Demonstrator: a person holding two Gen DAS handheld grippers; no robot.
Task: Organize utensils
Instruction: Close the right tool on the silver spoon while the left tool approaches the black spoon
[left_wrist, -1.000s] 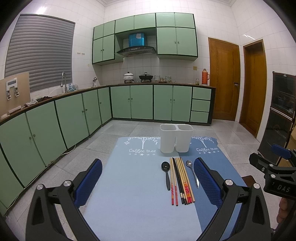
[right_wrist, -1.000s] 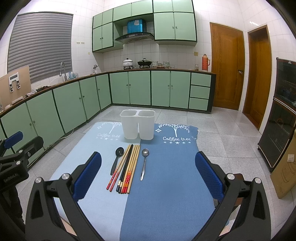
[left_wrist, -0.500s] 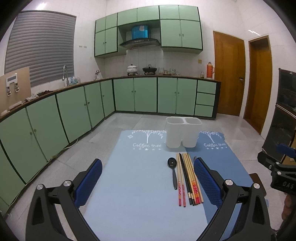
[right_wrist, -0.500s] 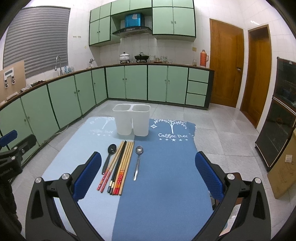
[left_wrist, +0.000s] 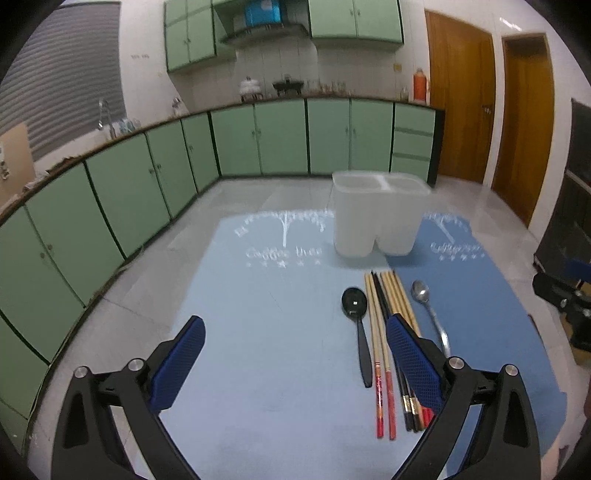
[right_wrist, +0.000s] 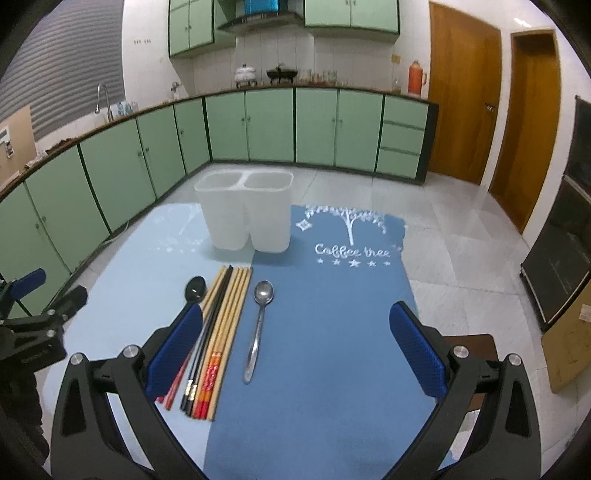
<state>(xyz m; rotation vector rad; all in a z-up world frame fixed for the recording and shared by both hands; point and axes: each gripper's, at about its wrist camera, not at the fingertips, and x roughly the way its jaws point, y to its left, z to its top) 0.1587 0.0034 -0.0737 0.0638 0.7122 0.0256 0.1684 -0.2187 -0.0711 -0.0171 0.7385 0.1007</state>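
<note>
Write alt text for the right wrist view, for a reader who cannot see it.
The open right gripper hovers over a two-tone blue mat where a black spoon, a row of chopsticks and a metal spoon lie side by side in front of an empty white two-compartment holder. The left gripper shows at the left edge; green kitchen cabinets stand behind.

Ahead of me: white two-compartment holder (right_wrist: 245, 210) upright, empty. Near side, parallel on the mat: black spoon (right_wrist: 194, 289), chopsticks bundle (right_wrist: 221, 325), steel spoon (right_wrist: 259, 317), bowls toward the holder.
</note>
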